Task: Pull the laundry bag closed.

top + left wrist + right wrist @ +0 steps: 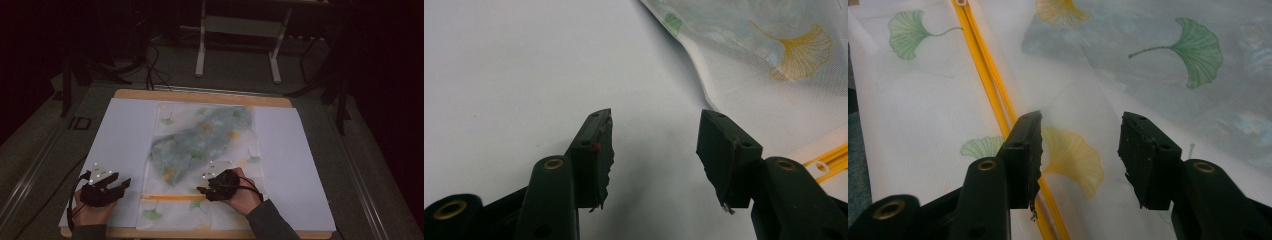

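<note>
A white mesh bag [167, 212] printed with ginkgo leaves lies flat on the white sheet [125, 130]. A blue-grey patterned cloth [200, 137] shows through it from inside. A yellow zipper [170, 198] runs across the bag's near end. My left gripper [121, 181] is open and empty over bare sheet, just left of the bag; in the left gripper view [656, 120] the bag's edge [744, 65] lies ahead to the right. My right gripper [201, 190] is open over the bag; in the right gripper view [1082, 122] the zipper [988, 75] passes by its left jaw.
The sheet covers a wooden table [200, 97] with its edges showing at the far and near sides. Beyond the table stands a white metal frame [240, 30], with cables [155, 65] on the dark floor. Bare sheet lies to the right of the bag [290, 160].
</note>
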The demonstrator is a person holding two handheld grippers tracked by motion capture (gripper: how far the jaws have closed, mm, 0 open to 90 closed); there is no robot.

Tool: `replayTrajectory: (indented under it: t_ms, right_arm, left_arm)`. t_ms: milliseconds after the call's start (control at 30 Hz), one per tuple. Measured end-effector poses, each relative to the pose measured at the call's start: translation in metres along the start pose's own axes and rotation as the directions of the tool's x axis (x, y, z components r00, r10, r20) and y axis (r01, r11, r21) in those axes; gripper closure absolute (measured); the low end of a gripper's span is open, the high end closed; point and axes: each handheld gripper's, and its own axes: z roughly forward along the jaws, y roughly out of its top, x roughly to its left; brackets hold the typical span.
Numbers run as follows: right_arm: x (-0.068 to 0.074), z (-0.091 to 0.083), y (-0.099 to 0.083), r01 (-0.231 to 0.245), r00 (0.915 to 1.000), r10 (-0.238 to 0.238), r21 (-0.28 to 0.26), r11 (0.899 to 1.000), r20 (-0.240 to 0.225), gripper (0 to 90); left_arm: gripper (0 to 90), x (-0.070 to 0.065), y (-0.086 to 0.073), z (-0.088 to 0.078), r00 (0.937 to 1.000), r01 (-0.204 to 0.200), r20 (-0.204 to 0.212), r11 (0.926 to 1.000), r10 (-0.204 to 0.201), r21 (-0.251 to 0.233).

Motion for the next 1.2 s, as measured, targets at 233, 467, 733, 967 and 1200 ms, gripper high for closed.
replayTrajectory:
  t_ms: [233,467,733,967,1200]
  right_arm:
    - [0.005,0.006,0.006,0.014,0.9998,-0.014,0.000,1.000,-0.015,51.7]
    - [0.011,0.011,0.013,0.035,0.9988,-0.035,-0.002,0.999,-0.033,51.7]
    - [0.017,0.020,0.018,0.057,0.9971,-0.056,0.004,0.998,-0.051,51.3]
    - [0.022,0.030,0.024,0.076,0.9942,-0.076,0.005,0.997,-0.077,52.6]
    - [0.027,0.038,0.029,0.090,0.9901,-0.089,0.003,0.996,-0.108,55.5]
  left_arm:
    - [48.5,0.000,0.000,0.000,1.0000,-0.002,-0.001,1.0000,0.002,0.000]
    - [48.5,0.000,0.000,0.000,1.0000,-0.004,0.001,1.0000,0.004,0.002]
    - [49.6,-0.001,0.001,0.000,1.0000,-0.004,0.006,1.0000,0.004,0.003]
    - [50.4,-0.001,0.001,0.000,0.9999,-0.007,0.010,0.9999,0.007,0.008]
    - [50.6,-0.002,0.001,0.000,0.9999,-0.009,0.012,0.9999,0.009,0.012]
